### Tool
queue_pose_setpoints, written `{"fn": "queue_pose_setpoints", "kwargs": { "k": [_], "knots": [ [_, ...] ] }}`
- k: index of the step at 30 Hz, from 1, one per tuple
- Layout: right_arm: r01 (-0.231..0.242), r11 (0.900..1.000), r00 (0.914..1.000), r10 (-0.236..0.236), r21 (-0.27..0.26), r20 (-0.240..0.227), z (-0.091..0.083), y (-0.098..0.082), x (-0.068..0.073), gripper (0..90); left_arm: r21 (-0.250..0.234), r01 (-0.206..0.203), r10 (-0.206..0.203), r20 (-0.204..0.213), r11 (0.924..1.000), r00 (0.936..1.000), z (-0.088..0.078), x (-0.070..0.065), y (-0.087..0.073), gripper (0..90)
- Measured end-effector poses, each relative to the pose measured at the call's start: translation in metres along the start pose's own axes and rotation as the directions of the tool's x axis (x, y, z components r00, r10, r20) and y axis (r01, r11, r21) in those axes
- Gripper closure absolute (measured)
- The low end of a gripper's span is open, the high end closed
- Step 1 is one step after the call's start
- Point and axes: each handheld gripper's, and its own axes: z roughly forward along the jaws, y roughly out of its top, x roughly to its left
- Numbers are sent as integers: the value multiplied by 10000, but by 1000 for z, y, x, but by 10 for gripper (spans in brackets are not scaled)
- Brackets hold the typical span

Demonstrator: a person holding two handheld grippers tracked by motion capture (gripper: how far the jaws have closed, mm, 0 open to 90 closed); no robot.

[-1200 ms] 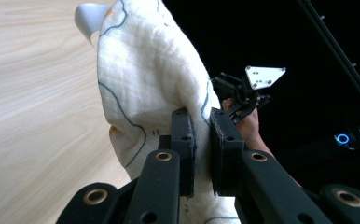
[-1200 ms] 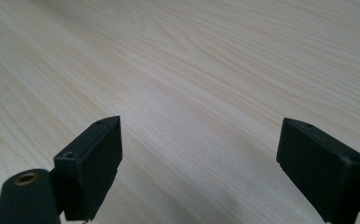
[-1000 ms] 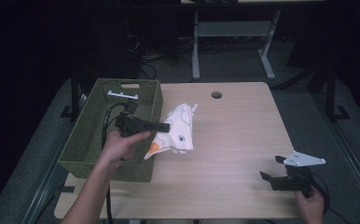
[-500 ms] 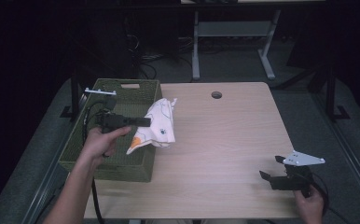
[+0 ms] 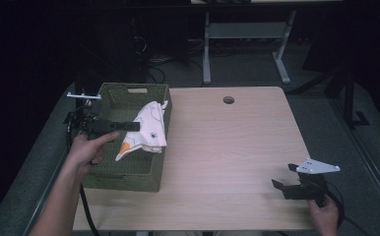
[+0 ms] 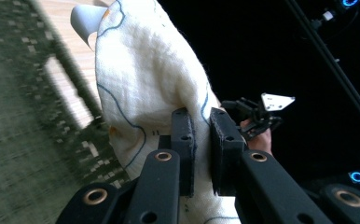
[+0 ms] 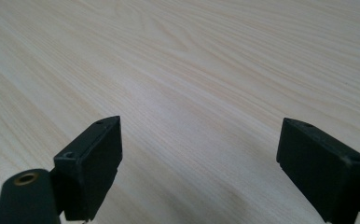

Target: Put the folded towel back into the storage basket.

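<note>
The left gripper [image 5: 138, 126] grips a white cloth [image 5: 147, 129] printed with thin blue outlines and small orange patches. In the left gripper view its two black jaws are clenched on a fold of the fabric [image 6: 145, 93], with the pads pressed close together and the cloth bunched up above them. From the high view, the cloth hangs from the jaw tips over the green woven basket [image 5: 129, 177], which stands at the left edge of the worktop [image 5: 237, 147]. Most of the cloth is above the basket's inside, and its right side drapes at the basket's right rim; whether the lower corner touches the basket's floor cannot be told. The person's left hand [image 5: 87, 150] holds the gripper level, pointing toward the right across the basket.

The right gripper [image 5: 282, 183] is well apart from the basket, at the near right corner of the worktop, held by the person's right hand [image 5: 323, 214]. In the right gripper view its jaws stand wide apart and released over bare pale wood [image 7: 192, 70], with nothing between them. A small round hole [image 5: 228, 100] sits near the far edge of the worktop.
</note>
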Motion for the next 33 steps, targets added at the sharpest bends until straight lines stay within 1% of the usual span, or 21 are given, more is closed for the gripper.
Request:
{"fn": "queue_pose_setpoints", "kwargs": {
  "k": [2,5,8,9,12,14,15,17,20,23,24,26,28,29,30,31,32,33],
  "knots": [
    [-50,10000,10000,50,-19,17,-1,0,-1,138,64,93,-91,-217,9999,9997,-4,5,0,829],
    [-102,9999,9999,103,-55,38,-1,0,-1,138,28,200,-199,-375,9998,9991,-9,10,-1,829],
    [-88,10000,10000,88,28,26,0,0,-2,138,184,213,-197,-847,9996,9962,-13,18,-2,829],
    [4,9999,10000,-4,119,-3,1,0,-1,138,264,224,-196,-1012,9994,9947,-13,21,-3,829],
    [54,9998,10000,-55,207,38,1,0,-1,138,394,325,-272,-1283,9987,9914,-15,31,-6,830],
    [-4,9999,10000,4,149,-8,0,-1,-1,138,548,336,-245,-1599,9979,9868,-17,36,-6,829],
    [-2,9999,10000,2,132,5,0,-1,-1,138,604,347,-241,-1682,9976,9855,-18,38,-6,829],
    [12,9999,10000,-12,134,1,0,-1,-1,138,814,272,-103,-2014,9963,9795,-17,42,-6,826],
    [10,9999,10000,-10,153,0,-1,-2,-1,137,1250,190,105,-2309,9920,9729,-14,45,-4,821],
    [88,9998,10000,-88,178,-18,-1,-1,0,138,1743,21,420,-2491,9847,9676,-6,49,-2,814],
    [88,9998,10000,-88,178,-18,-1,-1,0,138,1938,-21,539,-2626,9810,9634,-3,50,-2,814],
    [117,9997,9999,-116,216,-38,-1,-2,0,138,2303,-127,772,-2734,9730,9588,3,52,0,815],
    [143,9996,9999,-142,233,-31,0,-2,0,138,2692,-287,1109,-2952,9627,9490,8,54,1,817],
    [146,9996,9999,-145,241,-39,0,-2,0,138,2895,-379,1302,-3068,9564,9428,10,56,2,819],
    [125,9996,9999,-124,246,-37,0,-2,0,138,3089,-572,1612,-3228,9494,9326,11,57,4,820],
    [123,9996,9999,-122,245,-57,0,-2,-1,138,3184,-746,1875,-3407,9450,9213,13,59,4,808],
    [123,9996,9999,-122,245,-57,0,-2,-1,138,3296,-947,2197,-3663,9394,9042,14,62,5,808],
    [112,9996,9999,-110,259,-82,0,-2,-1,138,3382,-984,2450,-4243,9359,8718,16,64,5,741]
  ]
}}
